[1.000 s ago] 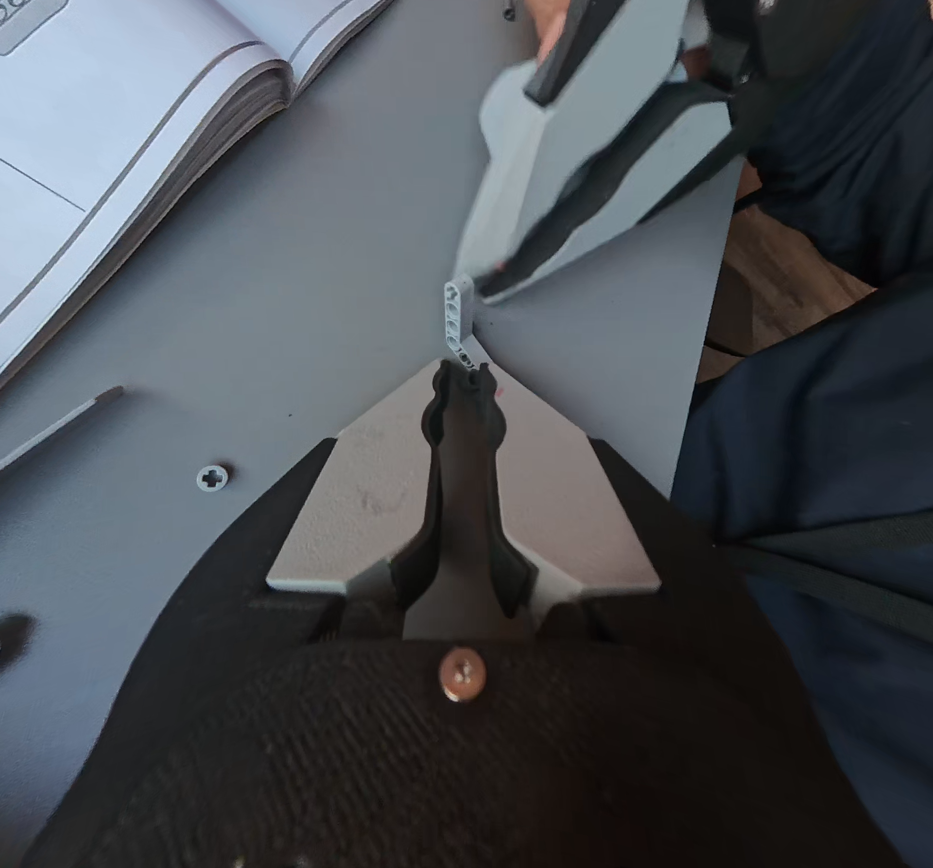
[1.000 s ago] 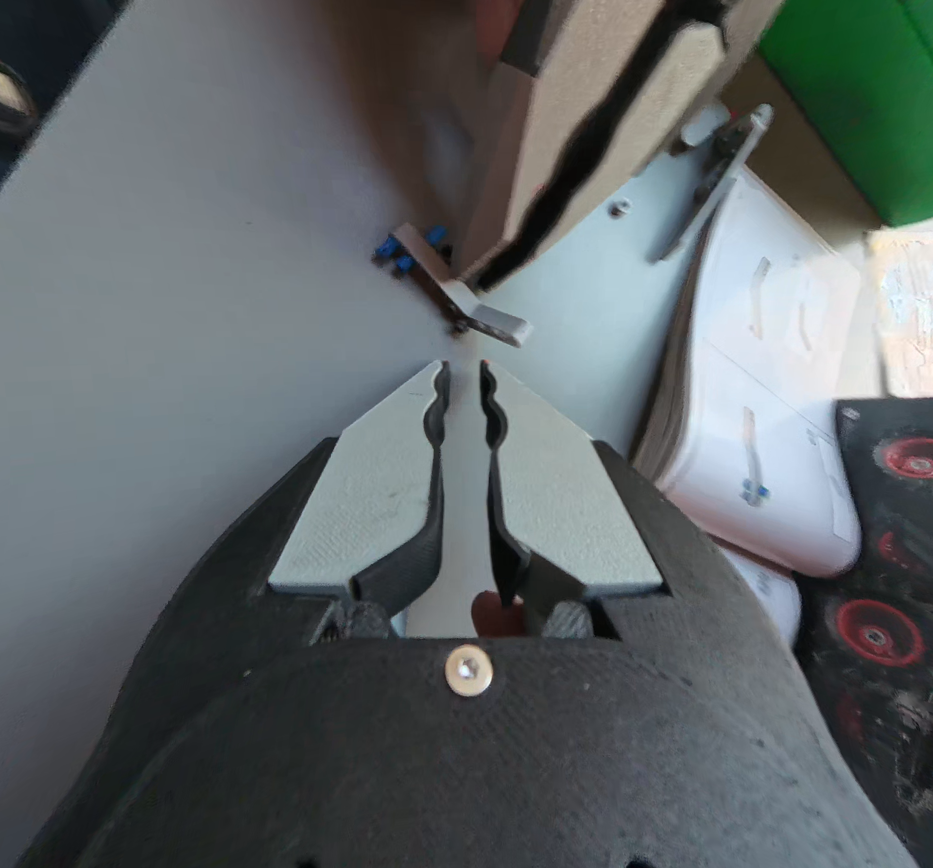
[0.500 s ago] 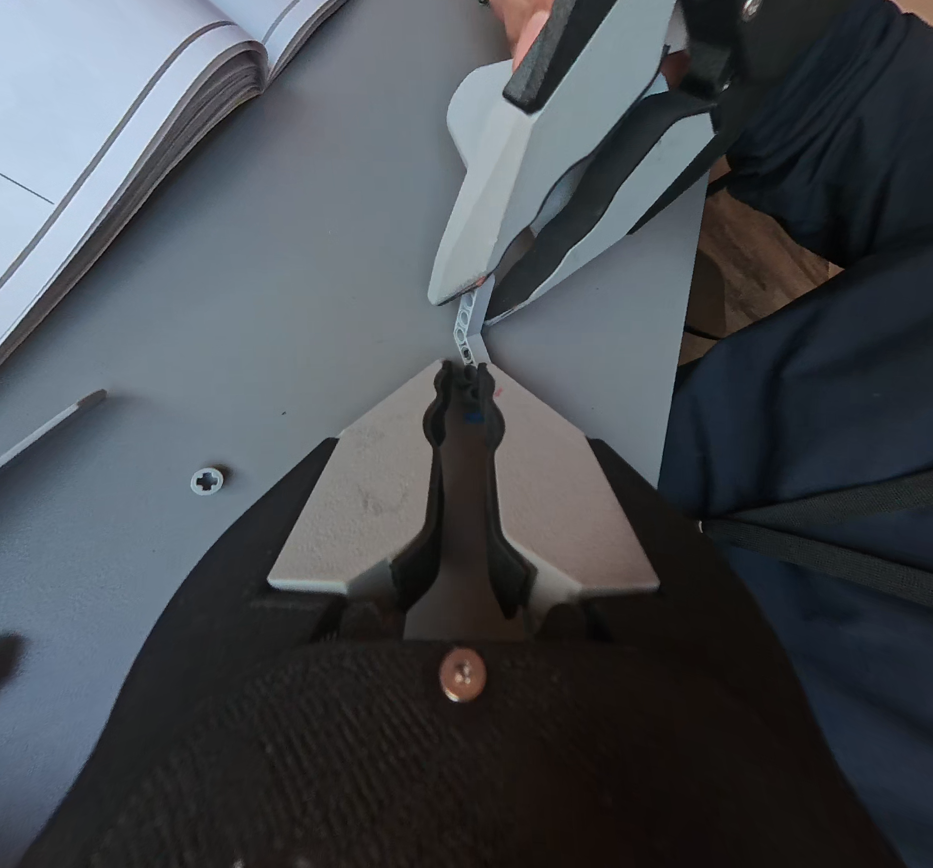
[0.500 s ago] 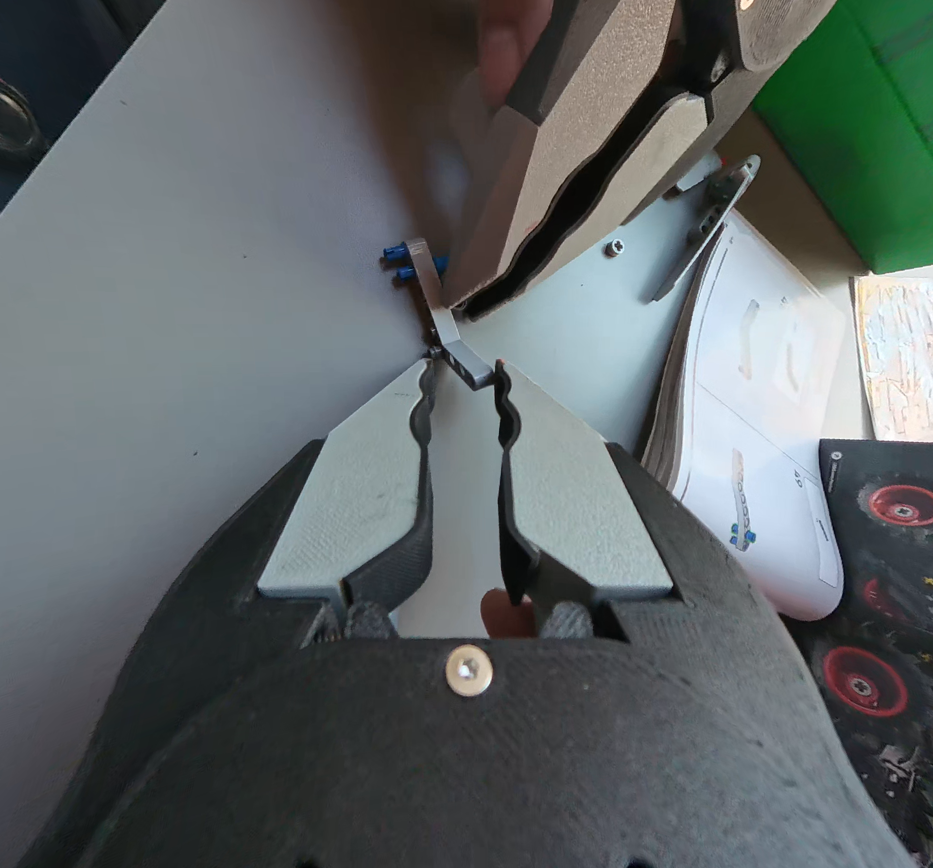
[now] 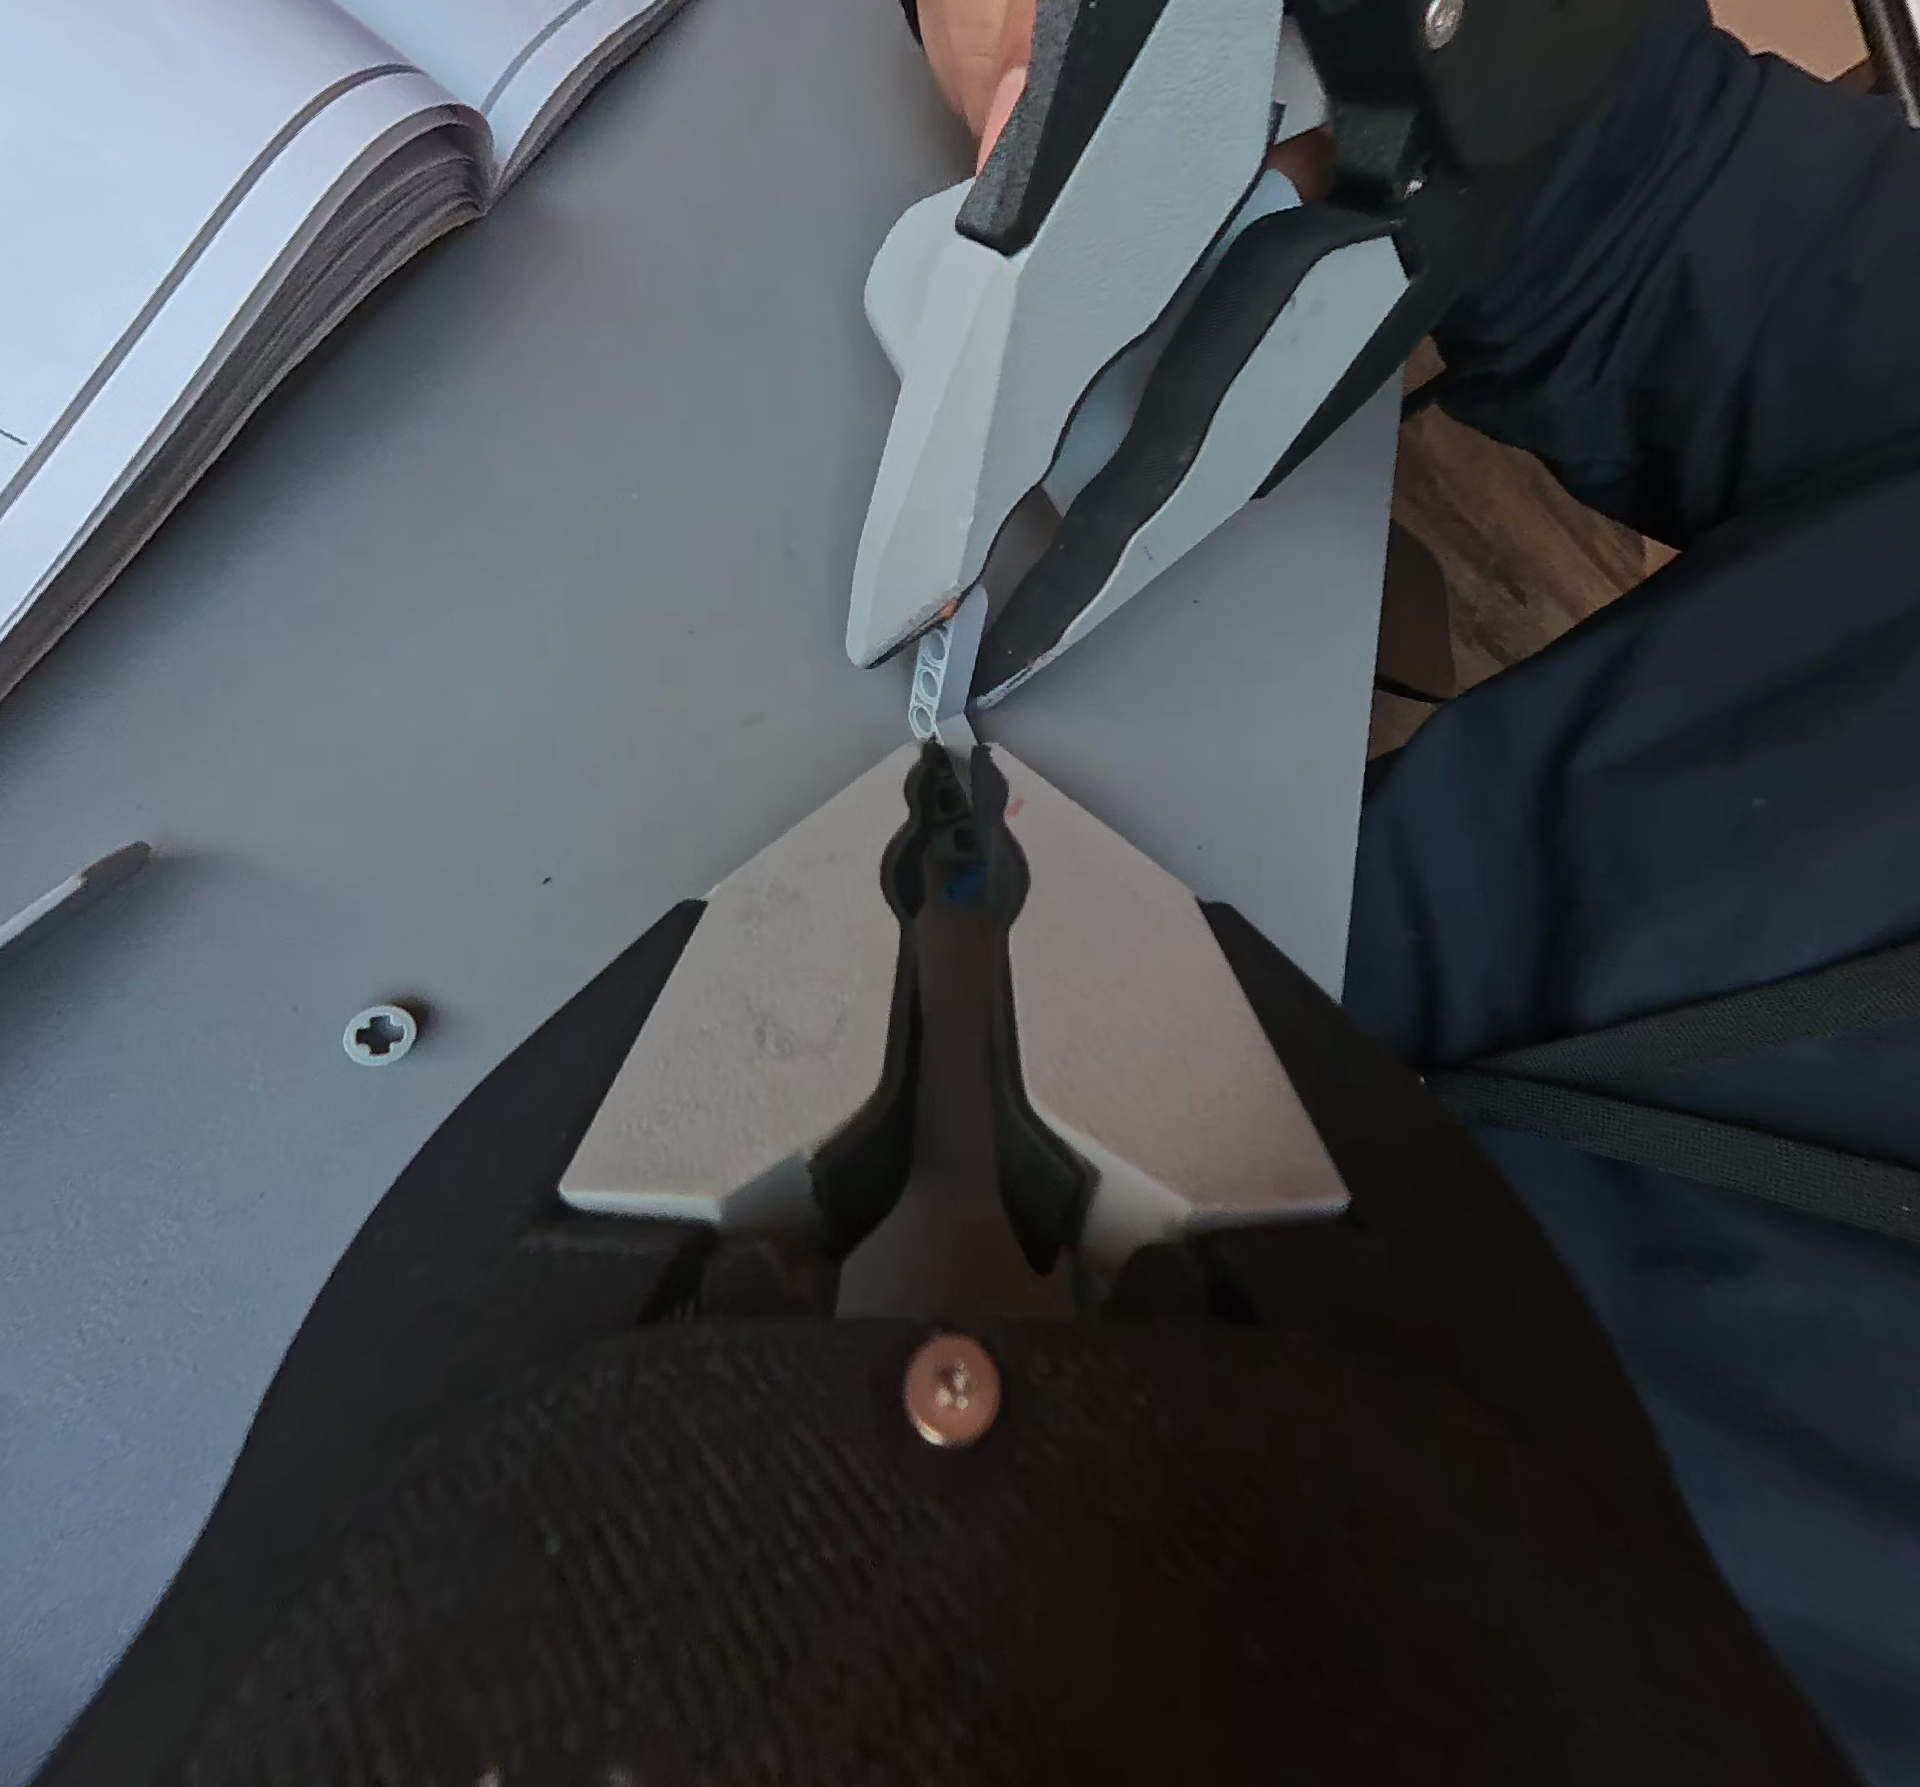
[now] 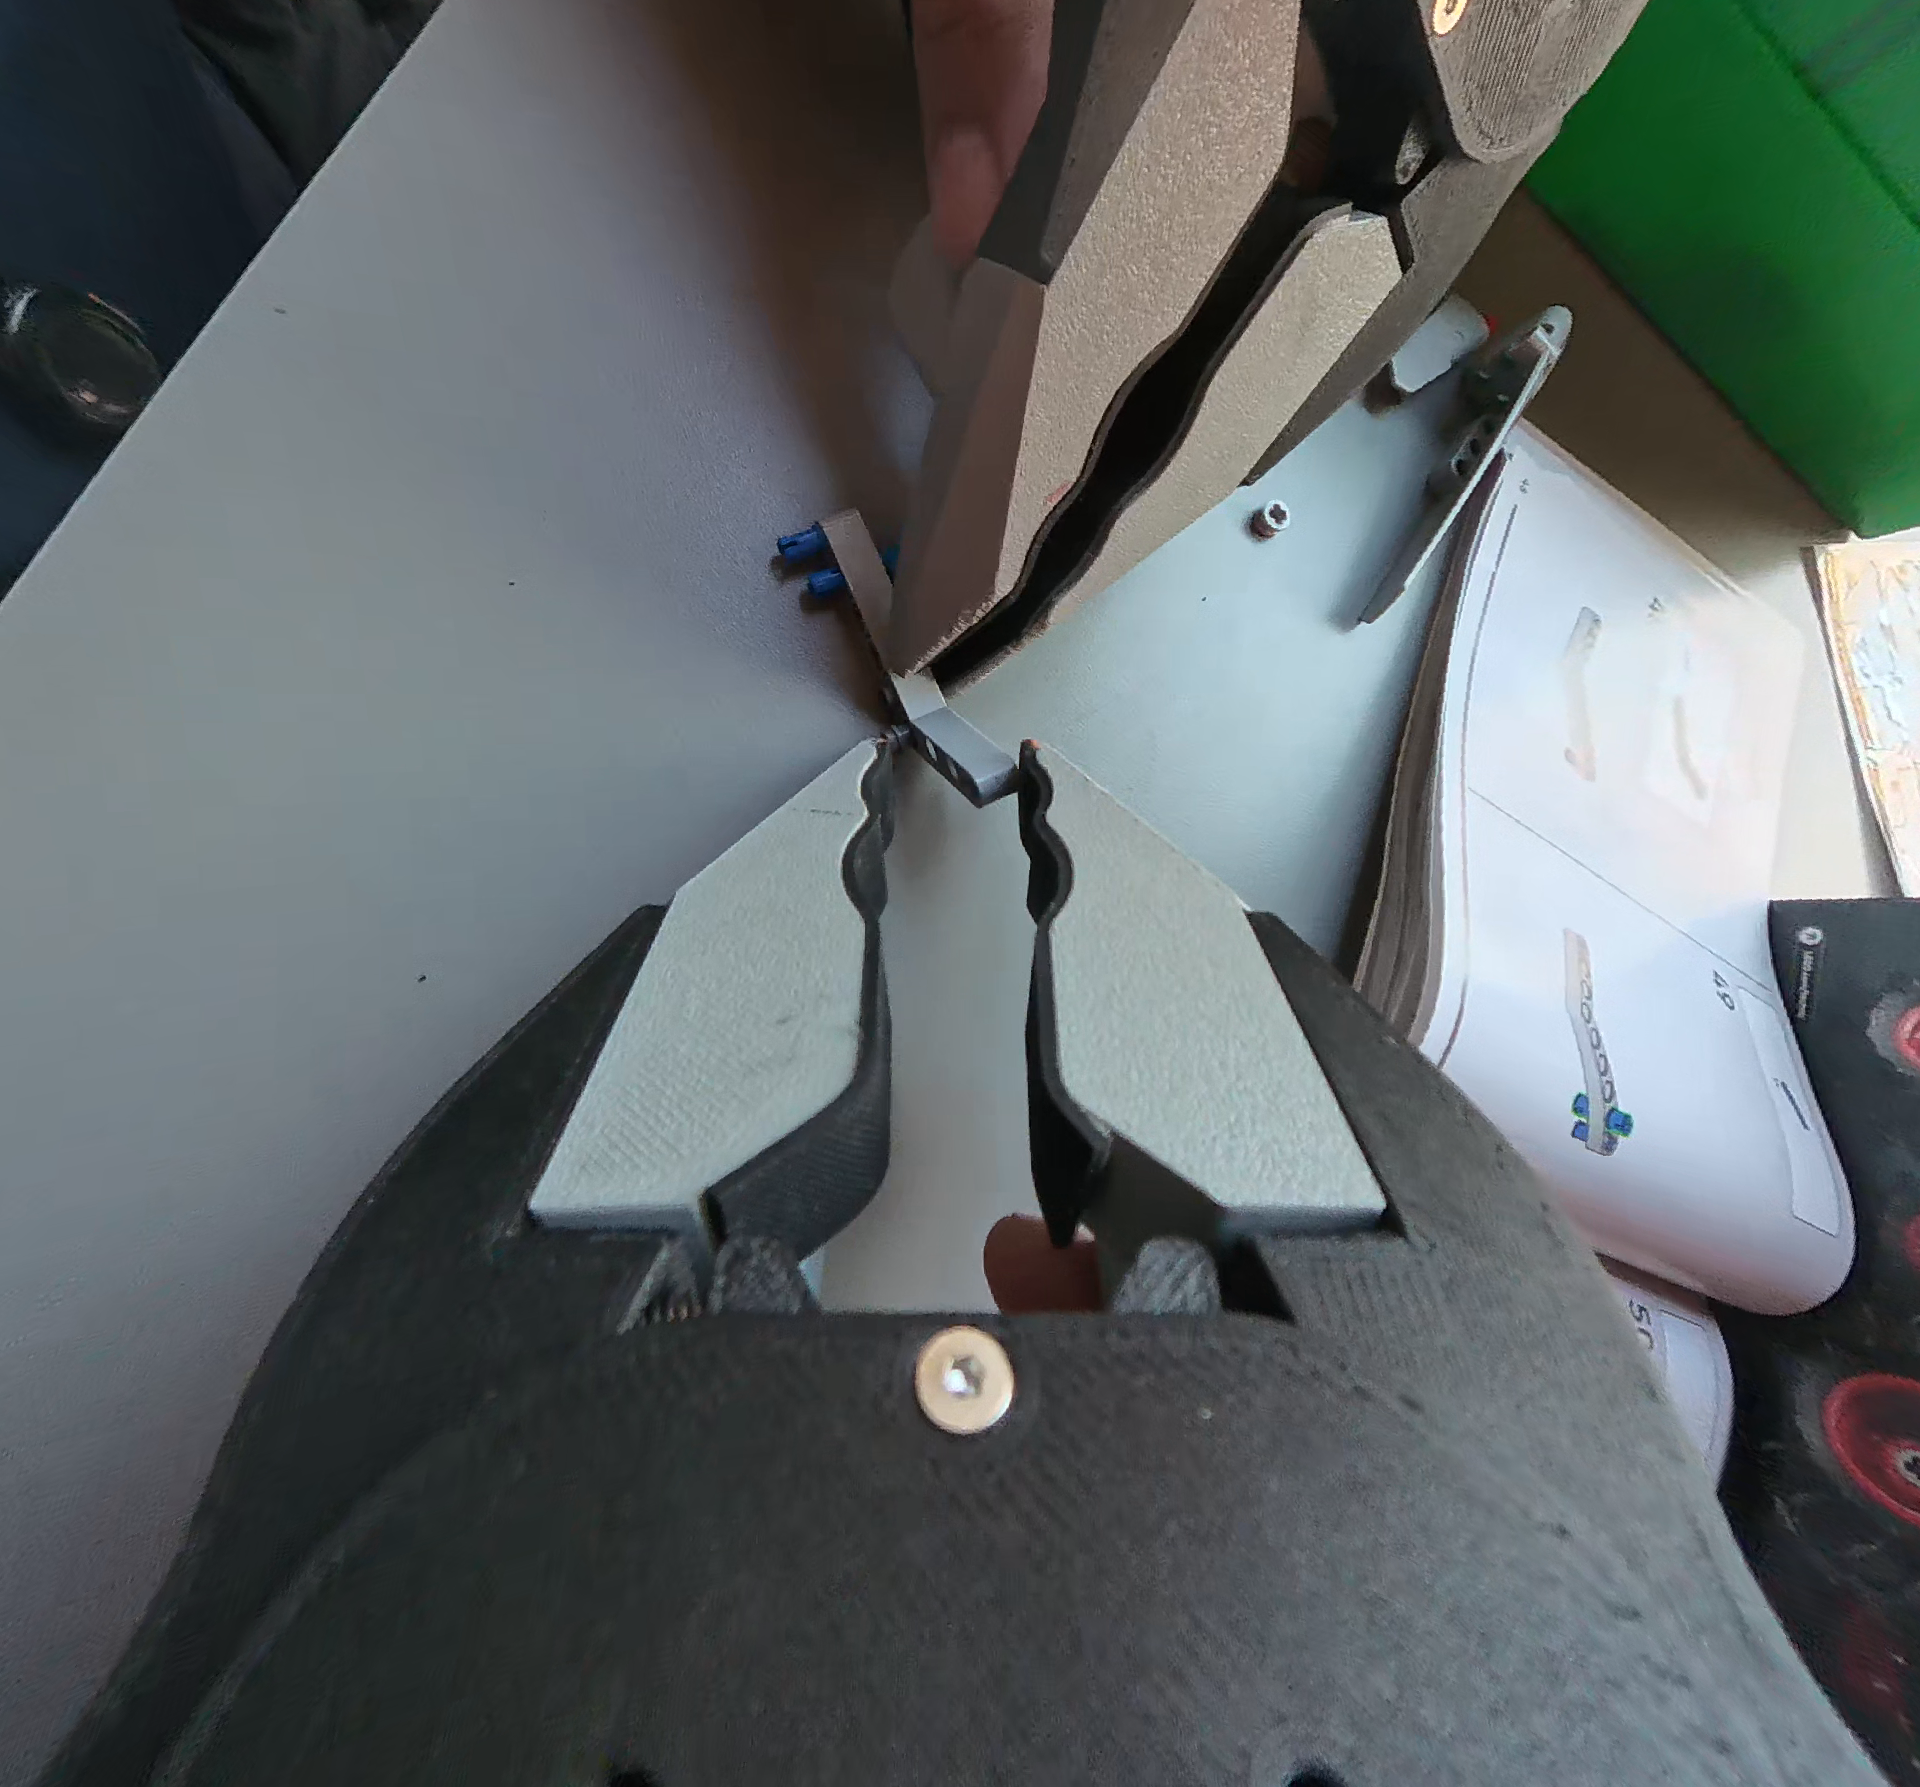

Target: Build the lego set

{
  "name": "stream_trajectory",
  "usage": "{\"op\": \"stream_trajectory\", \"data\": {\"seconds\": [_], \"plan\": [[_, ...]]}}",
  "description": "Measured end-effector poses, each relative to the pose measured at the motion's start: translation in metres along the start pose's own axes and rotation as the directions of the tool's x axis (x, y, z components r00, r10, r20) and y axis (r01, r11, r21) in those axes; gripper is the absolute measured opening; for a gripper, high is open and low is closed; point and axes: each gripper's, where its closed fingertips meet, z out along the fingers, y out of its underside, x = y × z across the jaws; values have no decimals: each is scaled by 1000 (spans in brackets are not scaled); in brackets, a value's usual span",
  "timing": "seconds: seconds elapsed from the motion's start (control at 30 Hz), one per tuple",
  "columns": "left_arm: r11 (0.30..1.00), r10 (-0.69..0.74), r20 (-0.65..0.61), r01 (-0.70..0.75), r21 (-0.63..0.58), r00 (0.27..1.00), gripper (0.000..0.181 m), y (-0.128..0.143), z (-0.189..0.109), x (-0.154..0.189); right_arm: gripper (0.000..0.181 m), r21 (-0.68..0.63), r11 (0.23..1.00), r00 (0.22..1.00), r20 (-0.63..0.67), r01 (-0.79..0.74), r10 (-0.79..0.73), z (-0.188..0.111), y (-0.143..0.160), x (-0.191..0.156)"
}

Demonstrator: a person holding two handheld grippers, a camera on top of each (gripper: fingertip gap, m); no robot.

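Note:
A bent grey Lego beam (image 5: 933,679) is held above the grey table (image 5: 520,594). My left gripper (image 5: 954,761) is shut on its middle. In the right wrist view the beam (image 6: 961,761) carries two blue pins (image 6: 802,555) at its far end, and its near end lies between the tips of my right gripper (image 6: 954,755). That gripper is open, and the beam end touches its right finger (image 6: 1039,802). The left gripper also shows in the right wrist view (image 6: 928,667), coming in from above.
An open instruction booklet (image 5: 208,179) lies at the back; it also shows in the right wrist view (image 6: 1610,854). A small grey bush (image 5: 380,1033) and a long dark beam (image 6: 1475,449) lie on the table. A green box (image 6: 1766,179) stands beyond. The table edge (image 5: 1371,698) and a person's dark clothing are at the right. My two grippers' fingertips are within a few centimetres of each other.
My right gripper has opened wider and moved in, so the beam's near end now sits between its tips. The left gripper has kept its hold and tilted the beam slightly.

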Motion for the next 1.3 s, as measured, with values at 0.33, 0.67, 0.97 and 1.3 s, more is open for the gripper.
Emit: {"op": "stream_trajectory", "data": {"seconds": [0.33,0.67,0.97,1.3], "plan": [[1000,24,14,-24,17,1000,0,-1,-1,0,17,12,998,996,71,-57,56,0,-2,-4],[999,40,96,-41,14,995,0,0,-3,-8,14,15,998,997,49,-68,67,3,-3,-4],[997,15,112,-24,80,994,13,6,-20,-1,21,9,999,999,3,-43,43,2,-2,-1],[998,37,139,-43,39,990,10,12,-11,1,20,12,1000,1000,0,-26,26,4,-6,-4]]}}
